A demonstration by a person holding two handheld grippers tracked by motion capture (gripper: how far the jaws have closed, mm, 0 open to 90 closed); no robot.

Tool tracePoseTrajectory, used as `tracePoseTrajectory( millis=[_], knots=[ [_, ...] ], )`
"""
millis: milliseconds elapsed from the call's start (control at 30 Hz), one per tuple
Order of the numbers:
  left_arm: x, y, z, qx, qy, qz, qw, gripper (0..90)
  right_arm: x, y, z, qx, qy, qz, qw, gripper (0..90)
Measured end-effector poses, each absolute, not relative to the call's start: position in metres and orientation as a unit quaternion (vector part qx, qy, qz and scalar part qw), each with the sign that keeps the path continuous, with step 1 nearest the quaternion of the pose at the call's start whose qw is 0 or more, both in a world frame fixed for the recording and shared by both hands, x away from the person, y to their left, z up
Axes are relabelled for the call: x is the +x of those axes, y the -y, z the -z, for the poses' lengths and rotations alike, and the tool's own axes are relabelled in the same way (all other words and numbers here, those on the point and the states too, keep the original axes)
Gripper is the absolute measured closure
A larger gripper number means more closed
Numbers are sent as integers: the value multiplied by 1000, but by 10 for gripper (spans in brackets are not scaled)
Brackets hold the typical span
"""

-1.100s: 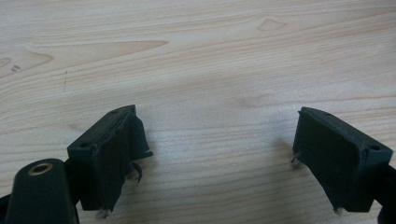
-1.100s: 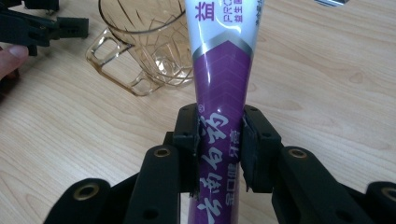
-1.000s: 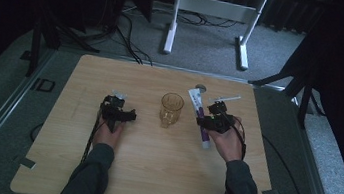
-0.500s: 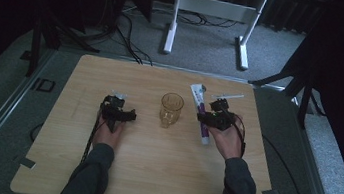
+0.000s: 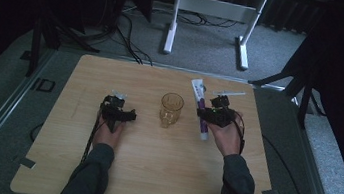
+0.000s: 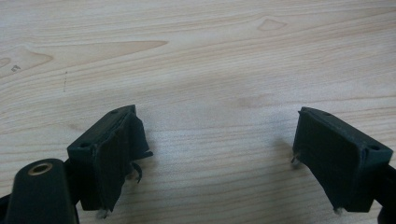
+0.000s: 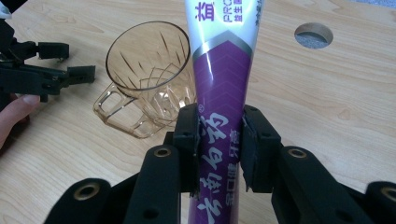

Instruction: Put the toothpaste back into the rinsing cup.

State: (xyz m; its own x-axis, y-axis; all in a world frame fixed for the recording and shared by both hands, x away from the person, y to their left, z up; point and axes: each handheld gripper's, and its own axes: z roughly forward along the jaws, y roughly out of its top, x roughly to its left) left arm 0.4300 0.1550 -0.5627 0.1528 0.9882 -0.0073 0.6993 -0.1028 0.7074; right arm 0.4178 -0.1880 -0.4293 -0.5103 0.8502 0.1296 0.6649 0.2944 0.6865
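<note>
A white and purple toothpaste tube [image 7: 223, 70] runs up between my right gripper's [image 7: 219, 135] jaws, which are shut on its purple lower part. In the high view the tube [image 5: 199, 103] lies along the table's right half with the right gripper [image 5: 204, 115] on it. A clear amber glass mug [image 5: 171, 109] stands just left of the tube, and it appears empty in the right gripper view [image 7: 149, 79]. My left gripper [image 5: 120, 114] rests left of the mug. Its jaws [image 6: 215, 154] stand wide open over bare wood.
A thin white object, perhaps a toothbrush [image 5: 228, 93], lies beyond the right gripper. The wooden table [image 5: 149, 175] has a round hole [image 7: 314, 35] past the tube. A white desk frame [image 5: 211, 11] and cables stand on the floor behind the table.
The right gripper has shifted left onto the toothpaste tube and shut on it; the tube has turned slightly and moved a little nearer. The left gripper has stayed put.
</note>
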Motion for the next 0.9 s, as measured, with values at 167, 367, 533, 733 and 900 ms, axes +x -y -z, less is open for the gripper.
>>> tracePoseTrajectory(
  millis=[167, 367, 533, 733, 900],
  knots=[
    [430, -155, 563, 700, -602, -247, 293, 144, 419, 189, 429, 479, -790, -358, 133, 709],
    [430, -155, 563, 700, -603, -246, 293, 144, 421, 190, 427, 480, -787, -362, 135, 709],
    [430, -155, 563, 700, -603, -246, 293, 144, 422, 190, 428, 481, -786, -362, 138, 710],
    [430, -155, 563, 700, -603, -246, 293, 144, 423, 190, 429, 476, -785, -373, 133, 710],
    [430, -155, 563, 699, -603, -246, 294, 144, 423, 190, 429, 475, -782, -379, 136, 710]
  ],
)
